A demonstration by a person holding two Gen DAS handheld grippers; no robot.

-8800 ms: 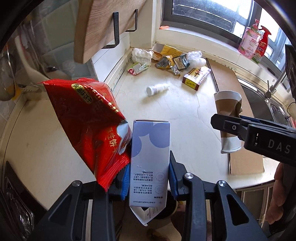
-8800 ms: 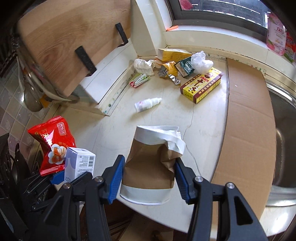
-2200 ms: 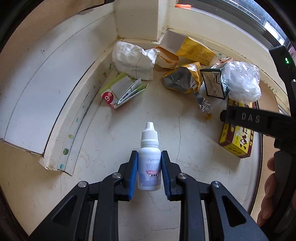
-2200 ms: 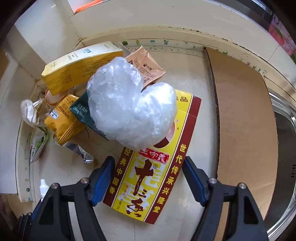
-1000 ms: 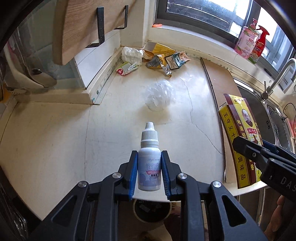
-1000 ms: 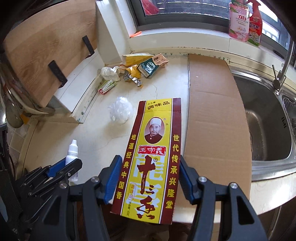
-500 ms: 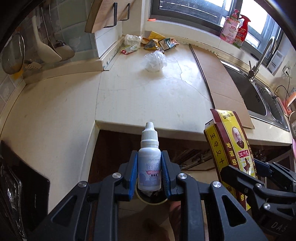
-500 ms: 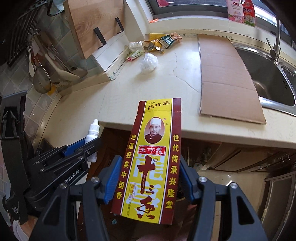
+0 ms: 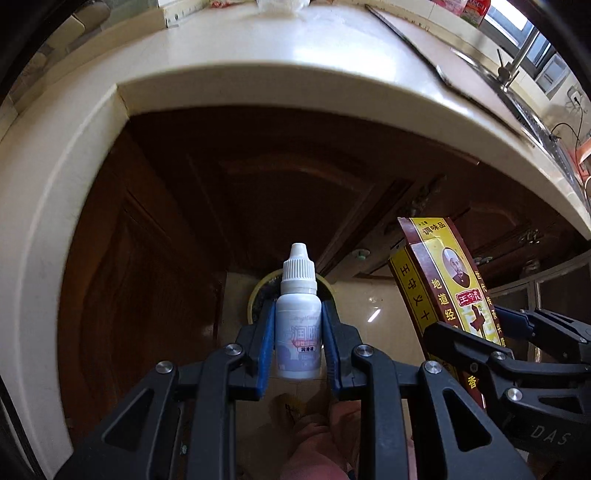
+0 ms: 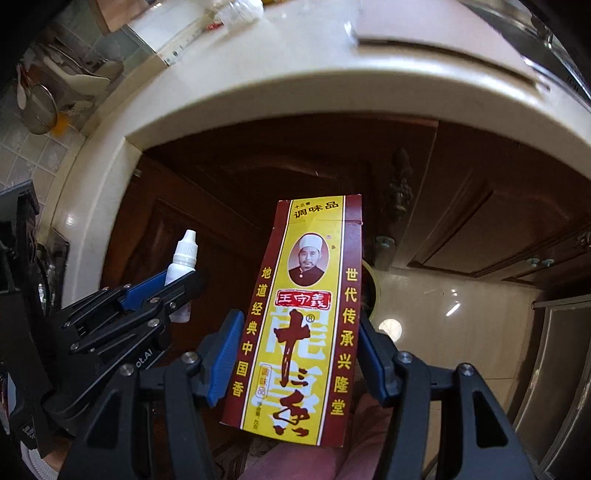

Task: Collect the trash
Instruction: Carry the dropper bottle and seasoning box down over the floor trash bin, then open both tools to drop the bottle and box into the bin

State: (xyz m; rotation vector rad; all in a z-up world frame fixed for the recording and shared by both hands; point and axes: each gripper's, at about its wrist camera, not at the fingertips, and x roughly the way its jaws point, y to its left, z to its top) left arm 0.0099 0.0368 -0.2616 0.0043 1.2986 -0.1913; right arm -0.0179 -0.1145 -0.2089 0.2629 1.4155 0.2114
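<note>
Below the counter edge (image 9: 258, 88), over a round bin (image 9: 258, 291) on the floor.
Right gripper (image 10: 299, 354) pinching yellow spice box (image 10: 306, 325): likely light, crushable, best held across its flat sides. Left gripper (image 9: 298, 343) clamping small dropper bottle (image 9: 298, 325): smooth, probably slippery, gripped mid-body.

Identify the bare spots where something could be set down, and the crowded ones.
Bare: the front strip of the countertop, between its edge and the crumpled plastic; the glossy floor tiles right of the bin, before the cabinet doors. Crowded: its back, beyond the plastic.
</note>
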